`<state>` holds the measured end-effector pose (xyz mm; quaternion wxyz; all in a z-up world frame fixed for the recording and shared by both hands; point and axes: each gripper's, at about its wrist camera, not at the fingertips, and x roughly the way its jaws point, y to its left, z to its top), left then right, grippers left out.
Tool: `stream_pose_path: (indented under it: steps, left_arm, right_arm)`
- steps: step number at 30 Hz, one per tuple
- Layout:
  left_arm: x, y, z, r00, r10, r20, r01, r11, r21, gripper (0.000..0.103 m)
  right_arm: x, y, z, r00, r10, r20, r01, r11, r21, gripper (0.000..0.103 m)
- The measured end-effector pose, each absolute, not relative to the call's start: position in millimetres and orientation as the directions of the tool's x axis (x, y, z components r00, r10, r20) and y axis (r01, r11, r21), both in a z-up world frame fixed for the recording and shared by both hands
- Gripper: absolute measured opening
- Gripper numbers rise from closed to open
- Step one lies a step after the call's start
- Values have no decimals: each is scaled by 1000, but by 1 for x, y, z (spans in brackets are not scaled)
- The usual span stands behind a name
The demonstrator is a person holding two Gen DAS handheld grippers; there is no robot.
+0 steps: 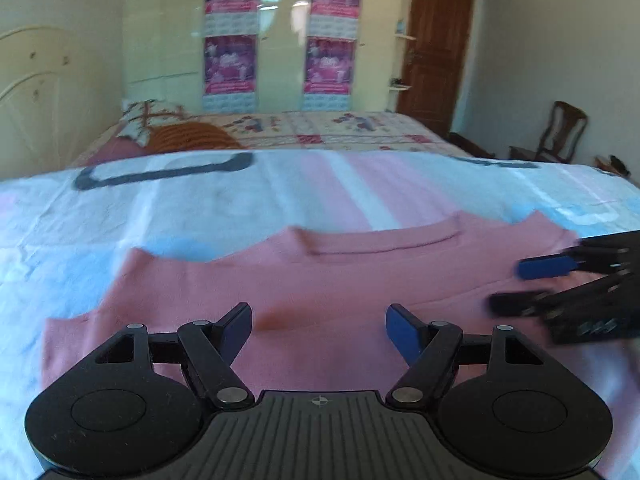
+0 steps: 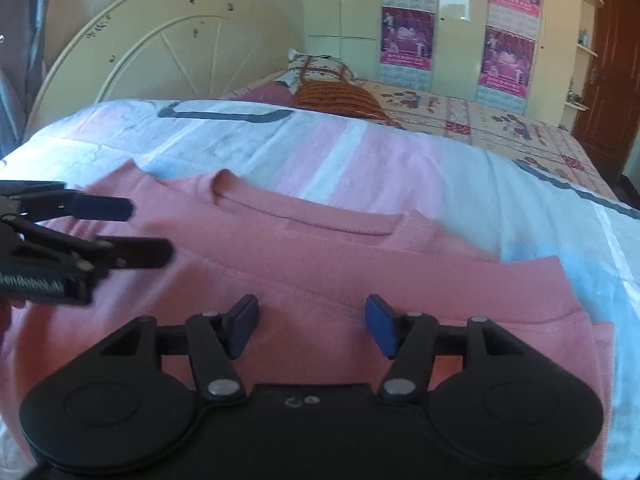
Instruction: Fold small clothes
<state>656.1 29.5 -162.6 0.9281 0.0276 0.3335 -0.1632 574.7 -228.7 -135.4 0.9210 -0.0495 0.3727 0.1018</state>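
**Bedroom setting**

Cream wardrobe (image 1: pixel 256 36) bearing four magenta posters (image 1: pixel 230 65); brown wooden door (image 1: pixel 438 44) to its right. Arched cream headboard (image 2: pixel 168 46), patterned bedspread (image 1: pixel 340 128) (floral), wooden chair (image 1: pixel 560 132) against a pale wall. Daylight.

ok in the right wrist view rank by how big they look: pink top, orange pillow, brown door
1. pink top, largest by far, though nearest the camera
2. orange pillow and brown door look similar; the door is cut off, so unranked
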Motion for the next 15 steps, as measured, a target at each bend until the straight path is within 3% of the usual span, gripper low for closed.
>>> stream_pose_path:
  steps: [3,4,5,8,11,13,15]
  left_arm:
    - [660,92,-177,743,-185,-643,182,981,-72,73]
    - [659,107,-179,741,-232,-631,199,972,-124,73]
    - [656,114,-178,744,-251,-620,204,968,-147,73]
    - [637,100,-164,780,-227,-584,206,973,-104,73]
    - [612,60,-149,778,-350,-521,328,935,-137,73]
    - [603,24,-150,744,-396,-538,404,908,-111,73]
    - [607,-7,-166,685,-388,-617,430,898,-88,73]
  right_arm:
    - [571,-289,-134,718,-33,-696,15,999,-31,60]
    - [571,-308,-137,703,-95,-705,83,995,-51,62]
    - [566,-326,-139,701,-68,-710,96,995,-1,62]
    - [551,-330,-125,728,-59,-683,106,994,27,61]
    - [528,-300,-111,777,73,-626,-22,996,89,59]
    - [522,-266,-116,759,131,-638,-138,990,39,56]
    - [531,-246,-134,703,100,-704,-151,988,-10,56]
